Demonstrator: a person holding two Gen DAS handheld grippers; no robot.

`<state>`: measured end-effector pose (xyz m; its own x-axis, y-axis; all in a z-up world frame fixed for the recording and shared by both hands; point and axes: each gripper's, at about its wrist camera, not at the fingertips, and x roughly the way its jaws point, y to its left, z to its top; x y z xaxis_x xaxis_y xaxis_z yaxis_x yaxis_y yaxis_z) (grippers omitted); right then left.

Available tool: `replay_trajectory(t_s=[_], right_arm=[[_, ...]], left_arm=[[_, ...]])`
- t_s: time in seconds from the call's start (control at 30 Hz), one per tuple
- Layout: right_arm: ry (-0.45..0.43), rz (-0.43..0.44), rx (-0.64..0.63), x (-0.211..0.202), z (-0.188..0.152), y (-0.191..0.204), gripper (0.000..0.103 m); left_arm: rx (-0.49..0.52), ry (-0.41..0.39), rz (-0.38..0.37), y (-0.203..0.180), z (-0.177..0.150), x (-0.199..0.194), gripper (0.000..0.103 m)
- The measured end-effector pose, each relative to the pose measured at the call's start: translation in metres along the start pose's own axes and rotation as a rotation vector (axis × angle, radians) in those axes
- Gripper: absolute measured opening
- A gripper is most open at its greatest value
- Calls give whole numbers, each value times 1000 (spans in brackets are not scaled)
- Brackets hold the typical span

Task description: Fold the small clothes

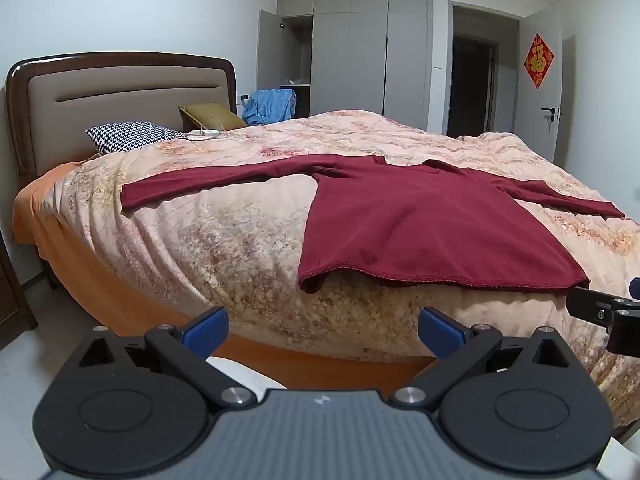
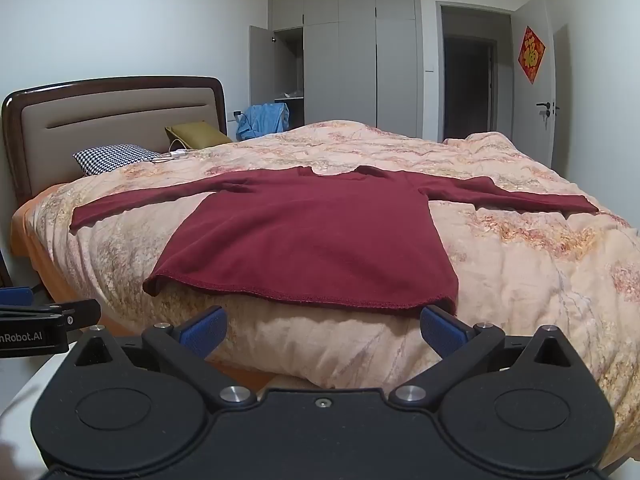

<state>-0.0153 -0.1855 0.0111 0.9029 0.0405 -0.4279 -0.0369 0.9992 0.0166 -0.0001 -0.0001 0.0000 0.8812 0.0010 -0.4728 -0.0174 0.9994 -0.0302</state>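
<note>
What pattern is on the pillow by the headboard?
Black-and-white houndstooth on the pillow, clearest in the left wrist view.

Your left tongs and right tongs look alike: black linkage arms, blue pads, silver pivot screws, round black hubs; white lettering marks the left one's side.

On the bed: 1 maroon sweater, 2 pillows by the headboard — 1 houndstooth, 1 olive. 2 grippers: left, right.
</note>
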Motion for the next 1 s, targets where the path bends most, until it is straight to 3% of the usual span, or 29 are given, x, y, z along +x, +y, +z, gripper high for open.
replay_trajectory(t_s=[1.0], right_arm=[[2,1,5,0,0,-1,103]], left_arm=[[13,3,-13,-2,0,0,103]])
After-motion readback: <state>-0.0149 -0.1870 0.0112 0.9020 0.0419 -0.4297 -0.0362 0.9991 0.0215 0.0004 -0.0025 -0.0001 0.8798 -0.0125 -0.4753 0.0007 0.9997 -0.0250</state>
